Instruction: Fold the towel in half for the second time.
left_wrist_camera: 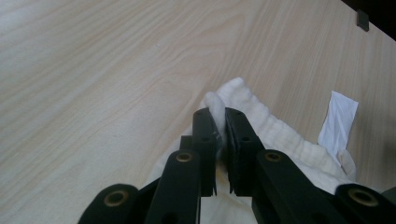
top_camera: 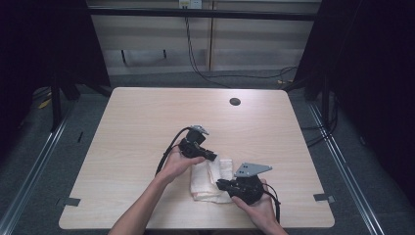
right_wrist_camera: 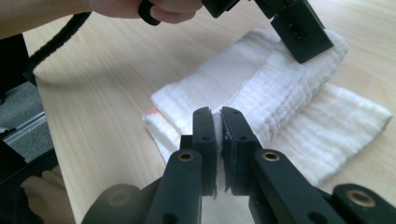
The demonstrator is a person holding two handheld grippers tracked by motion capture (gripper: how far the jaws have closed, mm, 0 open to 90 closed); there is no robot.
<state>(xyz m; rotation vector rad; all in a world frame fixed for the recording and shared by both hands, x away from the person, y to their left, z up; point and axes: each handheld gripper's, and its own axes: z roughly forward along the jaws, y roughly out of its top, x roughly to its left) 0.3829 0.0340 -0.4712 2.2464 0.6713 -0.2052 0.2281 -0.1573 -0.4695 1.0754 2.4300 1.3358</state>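
cloth (top_camera: 211, 180): 1 | tools: 2 — left tool (top_camera: 213, 157), right tool (top_camera: 219, 184) | table (top_camera: 147, 117): 1

The high view looks forward and down on the table (top_camera: 137, 122); both gripper views sit close over the cloth (top_camera: 210, 178), toward six o'clock.

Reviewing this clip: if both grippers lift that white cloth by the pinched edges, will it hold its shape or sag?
Probably sag: the cloth lies in soft folds and bunches where the left gripper pinches it. It looks light, since thin layers flatten on the table. Slipping seems unlikely: its crinkled weave sits clamped in the right gripper.
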